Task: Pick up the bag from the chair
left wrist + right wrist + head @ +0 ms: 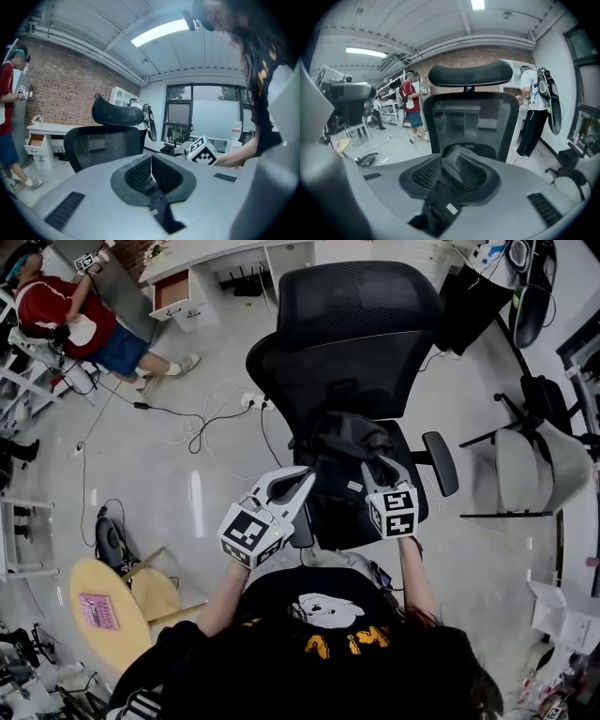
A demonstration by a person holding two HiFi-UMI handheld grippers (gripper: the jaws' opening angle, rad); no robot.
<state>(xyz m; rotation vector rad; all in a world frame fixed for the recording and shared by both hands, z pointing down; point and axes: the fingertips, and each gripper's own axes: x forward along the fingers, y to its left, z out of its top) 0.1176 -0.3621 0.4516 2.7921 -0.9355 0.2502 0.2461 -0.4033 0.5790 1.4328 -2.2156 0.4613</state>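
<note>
A dark bag (347, 439) lies crumpled on the seat of a black mesh office chair (356, 324). My right gripper (380, 465) reaches over the bag's near right end. In the right gripper view its jaws stand partly apart, and a fold of the bag's grey fabric (455, 165) sits between the pads of the right gripper (452, 158). My left gripper (306, 474) hangs at the bag's near left edge. In the left gripper view the left gripper (151, 158) has its pads together in a thin line. A black tagged strap (157, 206) runs back from them.
The chair's right armrest (441, 462) juts out beside my right gripper. Cables and a power strip (253, 401) lie on the floor to the left. A person in a red shirt (70, 315) sits at the far left. A grey chair (534, 465) stands to the right.
</note>
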